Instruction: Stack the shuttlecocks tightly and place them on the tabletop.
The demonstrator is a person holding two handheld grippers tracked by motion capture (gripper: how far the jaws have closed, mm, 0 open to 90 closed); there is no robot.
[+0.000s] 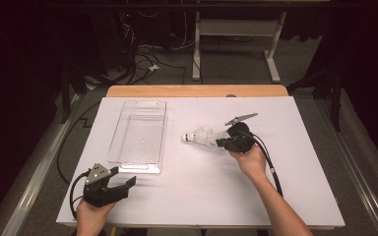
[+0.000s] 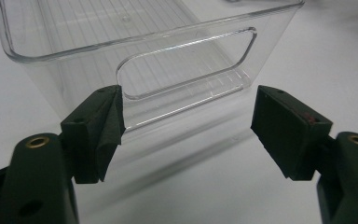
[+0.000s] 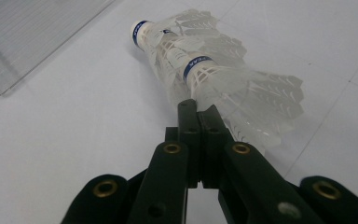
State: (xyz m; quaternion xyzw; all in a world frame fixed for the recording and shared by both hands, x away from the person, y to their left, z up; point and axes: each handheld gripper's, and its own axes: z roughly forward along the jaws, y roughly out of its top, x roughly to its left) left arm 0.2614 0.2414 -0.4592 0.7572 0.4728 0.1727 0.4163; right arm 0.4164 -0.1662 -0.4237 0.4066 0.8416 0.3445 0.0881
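Note:
Two white plastic shuttlecocks (image 1: 199, 136) with blue bands are nested into one stack (image 3: 205, 70), cork end pointing left toward the bin. My right gripper (image 1: 221, 142) is shut, its jaws pressed together on the rim of the rear skirt (image 3: 198, 109). A clear plastic bin (image 1: 139, 166) lies empty left of centre. My left gripper (image 1: 124, 176) rests near the front left, open, with nothing between its jaws (image 2: 186, 121). It faces the bin's near end wall and handle slot (image 2: 186, 65).
A white board (image 1: 275, 187) covers the wooden table. Black cables trail from both grippers toward the front edge. The bin's corner (image 3: 28, 42) lies to the left of the shuttlecocks. Beyond the table are a dark floor, cables and table legs.

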